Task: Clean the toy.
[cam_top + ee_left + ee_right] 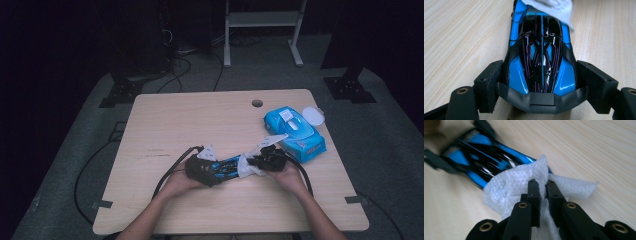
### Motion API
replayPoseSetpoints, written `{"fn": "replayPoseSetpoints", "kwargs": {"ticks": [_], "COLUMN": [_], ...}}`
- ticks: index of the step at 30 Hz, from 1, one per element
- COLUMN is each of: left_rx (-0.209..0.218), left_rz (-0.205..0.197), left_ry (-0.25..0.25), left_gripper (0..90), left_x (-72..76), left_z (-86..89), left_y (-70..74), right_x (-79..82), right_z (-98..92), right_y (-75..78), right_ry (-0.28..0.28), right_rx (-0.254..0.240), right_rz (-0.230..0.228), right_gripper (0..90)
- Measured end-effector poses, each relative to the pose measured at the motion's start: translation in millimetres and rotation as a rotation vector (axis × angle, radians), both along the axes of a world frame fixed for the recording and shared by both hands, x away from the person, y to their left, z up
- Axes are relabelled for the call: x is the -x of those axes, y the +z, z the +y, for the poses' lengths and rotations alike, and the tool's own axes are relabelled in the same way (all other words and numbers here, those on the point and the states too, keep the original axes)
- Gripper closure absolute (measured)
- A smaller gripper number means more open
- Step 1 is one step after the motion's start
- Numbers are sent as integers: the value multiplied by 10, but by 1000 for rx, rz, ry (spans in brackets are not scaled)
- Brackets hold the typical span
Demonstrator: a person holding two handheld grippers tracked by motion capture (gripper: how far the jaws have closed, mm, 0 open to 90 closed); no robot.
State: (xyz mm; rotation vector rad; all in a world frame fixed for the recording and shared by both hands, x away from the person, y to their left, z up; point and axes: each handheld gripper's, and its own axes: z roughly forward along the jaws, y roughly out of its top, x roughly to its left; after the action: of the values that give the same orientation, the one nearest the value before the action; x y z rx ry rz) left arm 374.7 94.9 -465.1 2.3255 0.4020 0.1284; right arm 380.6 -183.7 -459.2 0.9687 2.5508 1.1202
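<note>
A blue and black toy car lies on the wooden table between my two hands. My left gripper is shut on the car, with its pads pressed against both sides near one end. My right gripper is shut on a white wipe. In the right gripper view the jaws pinch the wipe, which lies against the other end of the car. The same wipe covers the car's far end in the left gripper view.
A blue pack of wipes with its white lid flipped open lies at the table's right, just behind my right hand. A round hole sits near the far edge. Cables trail from both grippers across the table.
</note>
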Motion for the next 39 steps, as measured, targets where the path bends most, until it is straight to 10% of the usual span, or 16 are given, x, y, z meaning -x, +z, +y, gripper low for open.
{"fn": "replayPoseSetpoints", "kwargs": {"ticks": [39], "left_rx": [4], "left_rz": [-17], "left_ry": [5], "left_gripper": [243], "left_x": [19], "left_z": [-19], "left_y": [10], "right_x": [211], "right_z": [487], "right_y": [119], "right_ry": [134], "right_rx": [-59], "right_rz": [-63], "right_gripper": [831]}}
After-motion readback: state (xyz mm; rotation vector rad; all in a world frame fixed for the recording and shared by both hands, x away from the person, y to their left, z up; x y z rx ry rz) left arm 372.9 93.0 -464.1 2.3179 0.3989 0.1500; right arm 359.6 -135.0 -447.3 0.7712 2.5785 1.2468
